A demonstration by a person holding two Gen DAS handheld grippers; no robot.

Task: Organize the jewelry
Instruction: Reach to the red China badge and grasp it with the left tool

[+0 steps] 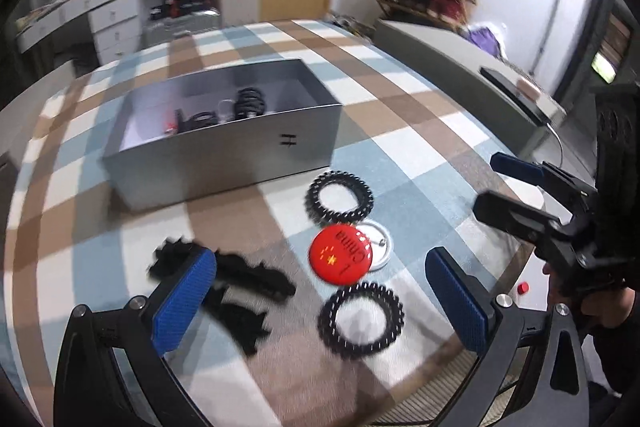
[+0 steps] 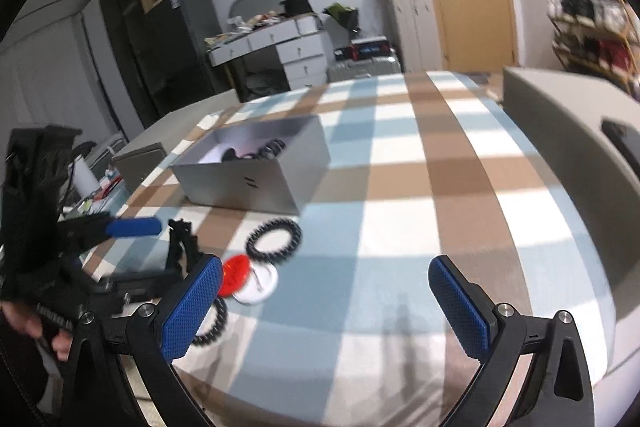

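Jewelry box [image 1: 224, 143] untouched; left gripper [image 1: 320, 291] and right gripper [image 2: 326, 301] jaws wide apart, empty.

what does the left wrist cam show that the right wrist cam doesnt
Only the left wrist view shows the whole near spiral hair tie and the red badge's print. Only the right wrist view shows the dark cabinet left of the desk. Both show the silver box, the far spiral hair tie, the checked cloth and both open grippers.
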